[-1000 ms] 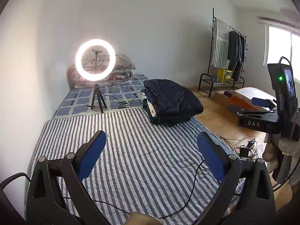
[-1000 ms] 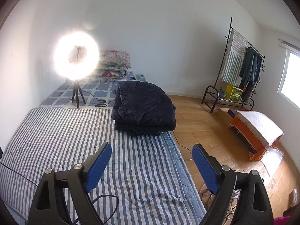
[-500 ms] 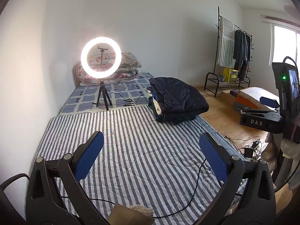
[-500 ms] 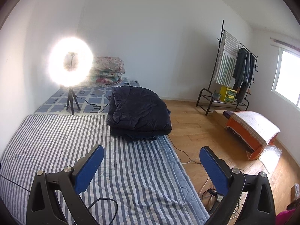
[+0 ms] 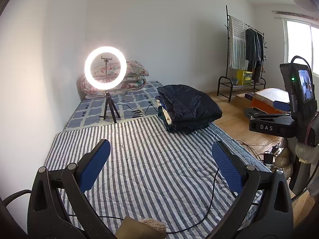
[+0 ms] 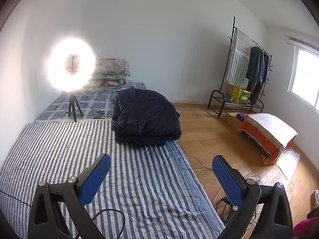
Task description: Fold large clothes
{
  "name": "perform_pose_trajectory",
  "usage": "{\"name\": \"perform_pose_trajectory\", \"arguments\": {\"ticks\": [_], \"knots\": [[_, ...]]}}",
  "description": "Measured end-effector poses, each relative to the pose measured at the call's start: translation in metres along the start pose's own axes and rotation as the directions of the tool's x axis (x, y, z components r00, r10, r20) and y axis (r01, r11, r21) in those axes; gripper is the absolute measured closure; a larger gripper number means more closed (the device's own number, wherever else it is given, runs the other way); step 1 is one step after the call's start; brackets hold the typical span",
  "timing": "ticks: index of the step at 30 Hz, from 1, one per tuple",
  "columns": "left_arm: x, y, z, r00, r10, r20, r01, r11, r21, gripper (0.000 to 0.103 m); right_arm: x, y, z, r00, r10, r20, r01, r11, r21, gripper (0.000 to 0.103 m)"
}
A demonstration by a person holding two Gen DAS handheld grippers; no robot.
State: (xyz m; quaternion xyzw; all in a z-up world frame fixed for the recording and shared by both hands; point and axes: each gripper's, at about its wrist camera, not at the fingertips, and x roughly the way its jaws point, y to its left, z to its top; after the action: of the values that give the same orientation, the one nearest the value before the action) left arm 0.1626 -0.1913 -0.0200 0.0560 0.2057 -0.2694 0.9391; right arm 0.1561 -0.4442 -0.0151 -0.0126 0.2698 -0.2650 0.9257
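Observation:
A stack of folded clothes topped by a dark navy quilted jacket lies at the right edge of the striped bed, well beyond both grippers. It also shows in the right wrist view. My left gripper is open and empty above the bed's near half. My right gripper is open and empty above the bed's right edge. The right gripper's body with its screen shows at the right of the left wrist view.
A lit ring light on a tripod stands on the far checked mattress, with folded floral quilts behind. Black cables cross the near bed and floor. A clothes rack and an orange box stand on the wooden floor.
Both grippers have drawn back and risen a little, so the bed and stack look slightly farther. Both jaws stay wide open and empty.

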Motion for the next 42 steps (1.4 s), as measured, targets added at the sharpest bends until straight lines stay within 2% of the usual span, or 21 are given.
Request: {"name": "perform_pose_trajectory", "arguments": {"ticks": [42], "knots": [[-0.005, -0.011, 0.004, 0.999, 0.012, 0.032, -0.014, 0.999, 0.045, 0.0, 0.006, 0.002, -0.008, 1.0, 0.0, -0.016, 0.0, 1.0, -0.018, 0.0]]}}
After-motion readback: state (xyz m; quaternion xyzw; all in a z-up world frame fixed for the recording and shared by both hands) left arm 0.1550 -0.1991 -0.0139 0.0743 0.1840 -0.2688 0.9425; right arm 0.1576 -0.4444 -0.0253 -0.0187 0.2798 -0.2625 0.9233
